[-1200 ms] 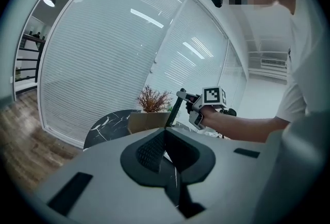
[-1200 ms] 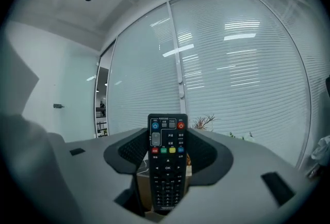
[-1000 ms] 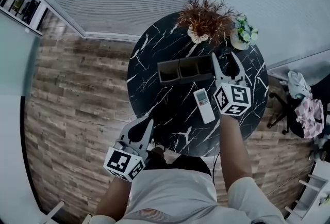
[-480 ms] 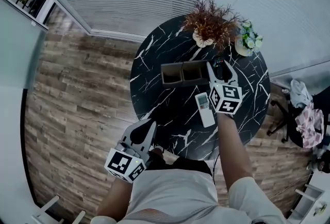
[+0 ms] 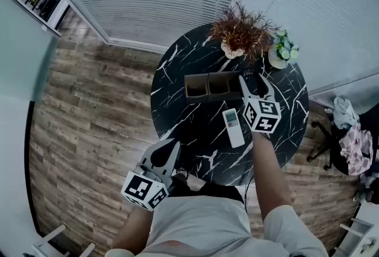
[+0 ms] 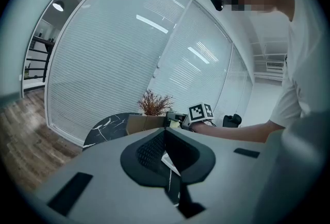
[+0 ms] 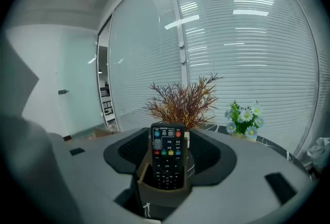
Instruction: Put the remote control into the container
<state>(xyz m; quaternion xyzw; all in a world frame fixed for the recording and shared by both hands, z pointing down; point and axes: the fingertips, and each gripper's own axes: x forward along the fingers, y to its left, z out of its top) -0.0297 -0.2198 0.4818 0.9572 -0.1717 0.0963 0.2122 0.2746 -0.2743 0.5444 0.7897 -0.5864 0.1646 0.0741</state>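
Left gripper point(image 5: 170, 144) hangs at the near left edge of the round marble table point(image 5: 177, 109), well apart from everything. Its jaws are together with nothing between them, so it looks parked out of the way since this job needs one hand only. Further right, toward the far side of the table, sits the three-compartment container point(image 5: 190, 96), long side facing the person, so its open tops are reachable from the near side. A white remote point(image 5: 233, 126) lies flat on the table just near of the container's right end, beside the right gripper's cube and untouched; it is probably not the one being handled now. The black remote control point(image 7: 167, 156) stands upright, buttons toward the camera, with its lower end inside the rightmost compartment. The compartment walls seem to be what keeps it standing. Right gripper point(image 5: 253, 78) sits over that right end, jaws spread wide on either side of remote and compartment. The pads show a gap to the remote and do not look pressed on it, so this reads as a release, placement about done. Far right, a dried plant point(image 5: 240, 28) and a small flower pot point(image 5: 279, 48) stand behind the container, so a lift-out toward the near side looks safest.
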